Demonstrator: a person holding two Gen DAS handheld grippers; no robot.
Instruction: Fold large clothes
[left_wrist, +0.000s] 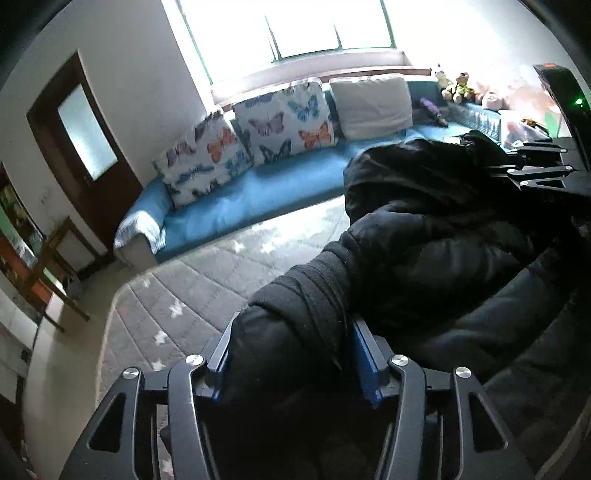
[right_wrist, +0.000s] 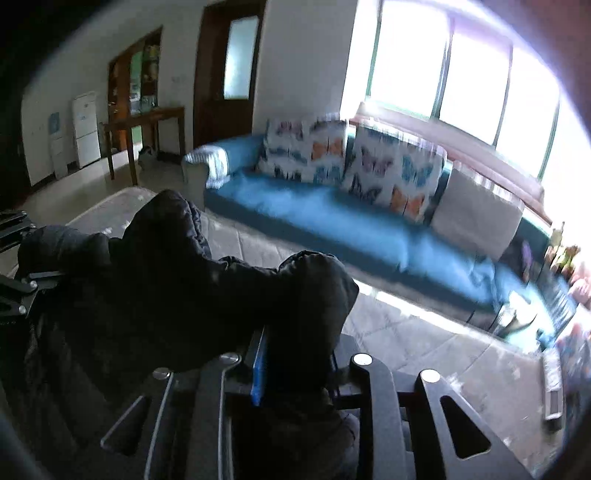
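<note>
Both grippers, left gripper (left_wrist: 291, 354) and right gripper (right_wrist: 299, 363), are gripping the black jacket (left_wrist: 424, 229) in their fingers. Keep both sides level while carrying it over the mat (left_wrist: 207, 291).

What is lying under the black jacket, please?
Under the black jacket a grey quilted mat with white stars shows at its edges. The part of the mat directly beneath the jacket is covered, so anything there cannot be seen.
</note>
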